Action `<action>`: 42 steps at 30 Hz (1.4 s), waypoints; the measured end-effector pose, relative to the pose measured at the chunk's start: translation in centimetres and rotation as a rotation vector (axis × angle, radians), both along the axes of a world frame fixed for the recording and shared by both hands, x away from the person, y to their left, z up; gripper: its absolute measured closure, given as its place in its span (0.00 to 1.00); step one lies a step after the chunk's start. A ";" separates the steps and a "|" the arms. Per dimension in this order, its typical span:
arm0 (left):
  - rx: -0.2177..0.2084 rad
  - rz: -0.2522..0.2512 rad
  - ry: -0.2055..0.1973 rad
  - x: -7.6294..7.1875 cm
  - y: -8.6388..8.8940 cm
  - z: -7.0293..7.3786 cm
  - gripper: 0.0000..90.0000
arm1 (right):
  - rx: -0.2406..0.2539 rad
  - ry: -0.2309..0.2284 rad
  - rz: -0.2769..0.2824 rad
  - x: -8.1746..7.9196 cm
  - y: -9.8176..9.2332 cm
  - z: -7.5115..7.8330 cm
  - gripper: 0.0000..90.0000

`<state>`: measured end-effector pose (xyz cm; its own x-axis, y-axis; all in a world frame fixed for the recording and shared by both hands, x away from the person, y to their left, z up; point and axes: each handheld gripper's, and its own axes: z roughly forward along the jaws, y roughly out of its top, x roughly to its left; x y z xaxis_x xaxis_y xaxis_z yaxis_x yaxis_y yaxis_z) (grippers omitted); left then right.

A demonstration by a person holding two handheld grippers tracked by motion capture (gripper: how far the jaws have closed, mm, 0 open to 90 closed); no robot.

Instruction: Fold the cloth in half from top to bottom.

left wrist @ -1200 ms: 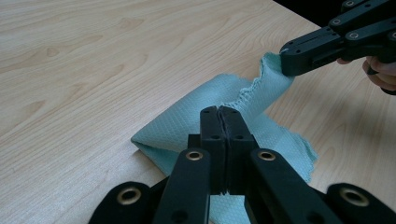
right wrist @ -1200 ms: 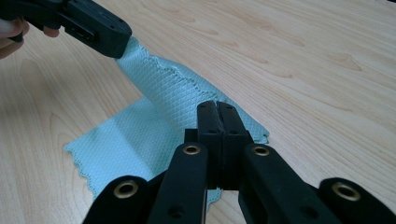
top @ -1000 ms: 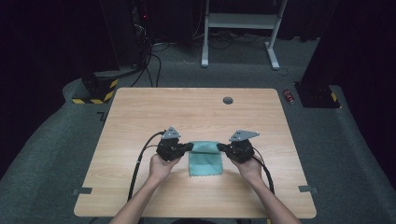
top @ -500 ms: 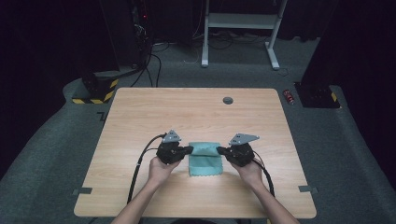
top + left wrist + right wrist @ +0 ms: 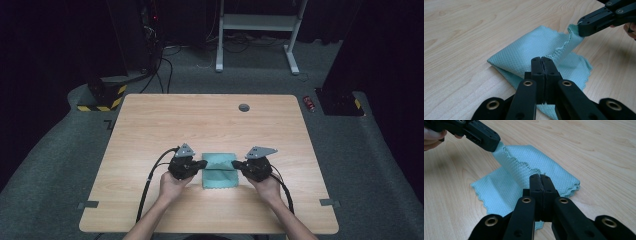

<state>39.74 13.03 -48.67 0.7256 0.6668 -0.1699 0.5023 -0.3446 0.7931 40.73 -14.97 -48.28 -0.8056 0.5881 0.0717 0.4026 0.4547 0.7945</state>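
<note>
A teal waffle-weave cloth [image 5: 219,172] lies on the wooden table [image 5: 200,125], near the front edge. My left gripper [image 5: 202,164] is shut on the cloth's left end, and my right gripper [image 5: 236,164] is shut on its right end. In the left gripper view my black jaws [image 5: 541,59] pinch the scalloped edge of the cloth [image 5: 524,53], raised off the layer beneath. The right gripper [image 5: 584,24] grips the far corner there. In the right gripper view my jaws [image 5: 540,176] clamp the same lifted edge of the cloth [image 5: 524,167], with the left gripper [image 5: 493,144] on the other corner.
A small round grey grommet [image 5: 244,107] sits in the table near its far edge. On the floor beyond lie a red can [image 5: 310,102], black cables [image 5: 160,70], a white frame's legs [image 5: 255,30] and a yellow-black striped base [image 5: 102,95].
Both grippers keep their hold on the cloth and have barely shifted; the cloth lies in the same spot.
</note>
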 end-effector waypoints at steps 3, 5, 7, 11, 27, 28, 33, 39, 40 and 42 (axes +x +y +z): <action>0.010 -0.003 0.004 -0.2 -0.1 -0.3 0.99 | -0.005 0.009 0.003 -0.3 0.0 -0.3 1.00; 0.011 -0.007 0.008 -0.3 0.0 -0.4 0.99 | -0.005 0.010 0.008 -0.4 0.0 -0.4 1.00; 0.013 -0.011 0.007 -0.4 0.0 -0.5 0.99 | -0.006 0.013 0.011 -0.5 0.0 -0.5 1.00; 0.014 -0.013 0.012 -0.6 -0.1 -0.7 0.99 | -0.002 0.014 0.014 -0.7 -0.1 -0.7 1.00; 0.049 -0.024 0.037 -1.4 -0.5 -2.2 0.98 | -0.031 0.042 0.024 -1.4 -0.1 -2.3 1.00; 0.052 -0.025 0.037 -1.4 -0.5 -2.3 0.98 | -0.032 0.045 0.023 -1.5 -0.1 -2.3 1.00; 0.060 -0.023 0.033 -1.7 -0.6 -2.6 0.98 | -0.051 0.046 0.024 -1.6 0.0 -2.8 1.00; 0.087 -0.026 0.017 -1.8 -0.9 -2.8 0.98 | -0.064 0.042 0.020 -1.6 0.1 -3.1 0.99; 0.085 -0.027 0.021 -1.9 -0.9 -2.8 0.98 | -0.065 0.042 0.020 -1.6 0.2 -3.1 0.99; 0.076 -0.023 0.023 -1.9 -0.8 -2.8 0.97 | -0.067 0.044 0.024 -1.7 0.1 -3.2 0.99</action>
<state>37.83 12.23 -51.43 0.7377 0.6613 -0.1357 0.5110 -0.4156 0.7525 39.01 -14.84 -51.47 -0.8168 0.5730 0.0679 0.4243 0.5167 0.7436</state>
